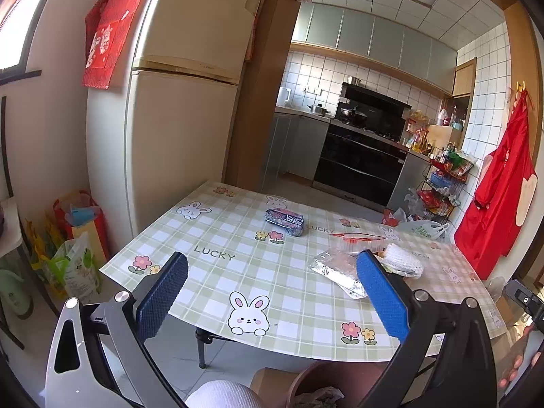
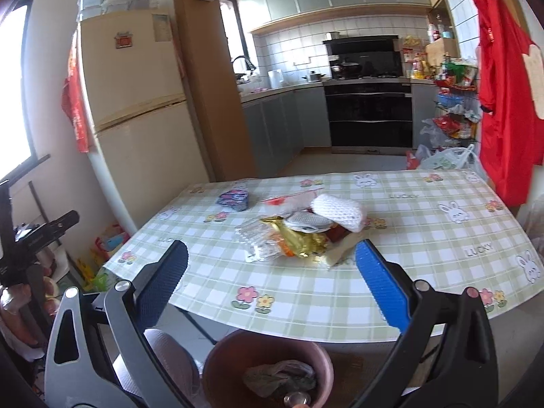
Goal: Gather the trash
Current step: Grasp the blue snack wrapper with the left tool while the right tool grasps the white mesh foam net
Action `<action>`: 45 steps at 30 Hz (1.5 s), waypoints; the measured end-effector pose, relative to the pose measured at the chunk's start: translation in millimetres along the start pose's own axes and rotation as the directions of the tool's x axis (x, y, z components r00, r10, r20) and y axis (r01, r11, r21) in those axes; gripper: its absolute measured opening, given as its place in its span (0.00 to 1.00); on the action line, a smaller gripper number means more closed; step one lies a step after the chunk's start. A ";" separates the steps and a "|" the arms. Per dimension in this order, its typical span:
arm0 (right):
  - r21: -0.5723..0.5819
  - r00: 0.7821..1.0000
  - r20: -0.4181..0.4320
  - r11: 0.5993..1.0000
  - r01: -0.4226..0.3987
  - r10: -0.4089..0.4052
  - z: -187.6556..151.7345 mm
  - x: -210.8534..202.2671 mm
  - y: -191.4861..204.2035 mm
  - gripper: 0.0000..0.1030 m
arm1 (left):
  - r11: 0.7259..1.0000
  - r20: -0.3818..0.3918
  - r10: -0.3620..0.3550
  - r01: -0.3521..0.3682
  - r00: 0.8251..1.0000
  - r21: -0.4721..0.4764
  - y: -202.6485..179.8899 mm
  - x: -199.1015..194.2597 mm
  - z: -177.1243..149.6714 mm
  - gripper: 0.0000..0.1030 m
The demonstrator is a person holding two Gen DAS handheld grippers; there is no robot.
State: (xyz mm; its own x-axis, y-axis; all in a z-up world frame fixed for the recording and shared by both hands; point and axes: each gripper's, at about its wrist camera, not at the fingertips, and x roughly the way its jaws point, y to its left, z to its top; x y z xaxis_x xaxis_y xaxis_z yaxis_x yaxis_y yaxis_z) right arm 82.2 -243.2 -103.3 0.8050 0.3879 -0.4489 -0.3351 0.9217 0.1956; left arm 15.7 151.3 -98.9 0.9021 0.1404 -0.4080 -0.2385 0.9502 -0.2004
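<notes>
1. on the bench (image 2: 425,238), under a green checked cloth with rabbits and flowers: trash in two lots, none of it yet gathered.
2. main heap (image 2: 302,234), mid-bench: gold foil wrapper, clear crinkled plastic, white foam netting on top, red scrap beneath, all touching and overlapping. long axis runs roughly left to right across the right wrist view.
3. blue printed packet (image 1: 285,221), far side of the bench, well apart from the heap, towards the fridge (image 1: 183,129).
4. red-edged clear bag (image 1: 357,238), just behind the heap, touching or nearly so; cannot tell which.
5. bin (image 2: 268,370), pinkish and round, below the near bench edge, crumpled plastic already inside.
6. right gripper (image 2: 272,261): jaws spread wide, nothing between them, held above the bin and short of the bench edge. heap lies straight ahead, centred between the two blue pads.
7. left gripper (image 1: 272,272): jaws likewise spread wide and empty. heap lies ahead and off to its right, partly behind the right-hand pad; blue packet ahead and further off.
8. judged nearer to the heap: the right one, already squared to it; a straight reach forward across the heap's short side looks the likely next move.
9. risk judged: loose, light pieces, apt to slip or scatter when pinched.
</notes>
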 end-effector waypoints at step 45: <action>0.087 0.977 -0.188 0.989 0.121 -0.103 1.8 158.6 -124.6 0.95 | 0.957 -0.366 -0.213 0.117 0.906 -0.267 -5.9 357.4 28.6 0.61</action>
State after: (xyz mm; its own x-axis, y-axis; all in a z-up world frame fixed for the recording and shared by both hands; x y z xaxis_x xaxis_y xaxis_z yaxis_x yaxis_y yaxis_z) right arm 252.5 -296.6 -197.2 0.7290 0.2853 -0.6222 -0.1911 0.9577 0.2152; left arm 349.8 203.8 -218.1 0.7361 -0.1773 -0.6532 -0.2187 0.8510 -0.4774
